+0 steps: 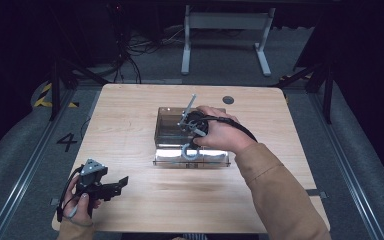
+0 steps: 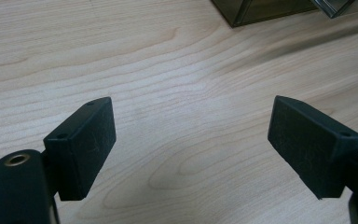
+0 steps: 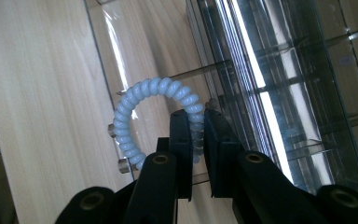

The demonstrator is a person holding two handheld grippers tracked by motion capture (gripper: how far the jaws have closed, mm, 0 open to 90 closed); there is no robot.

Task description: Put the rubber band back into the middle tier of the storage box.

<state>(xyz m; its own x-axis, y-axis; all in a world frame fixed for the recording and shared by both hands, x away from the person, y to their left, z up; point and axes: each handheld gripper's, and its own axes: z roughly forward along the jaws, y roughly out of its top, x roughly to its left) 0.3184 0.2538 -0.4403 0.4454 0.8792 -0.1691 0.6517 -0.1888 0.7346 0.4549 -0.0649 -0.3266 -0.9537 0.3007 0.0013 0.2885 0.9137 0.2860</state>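
Pale-blue coiled plastic hair tie (image 3: 154, 111) sat pinched between the closed jaws of the right gripper (image 3: 196, 140), held over the clear lid of the smoky transparent plastic box (image 1: 166, 131) mid-table. Near the light wooden table's (image 1: 130, 115) front left edge, the left gripper (image 2: 191, 140) rested with jaws spread wide, holding nothing.

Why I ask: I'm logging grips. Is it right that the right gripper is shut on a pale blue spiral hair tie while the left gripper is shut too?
Not quite. The right gripper is shut on the hair tie, but the left gripper view shows the left gripper open above the bare table.
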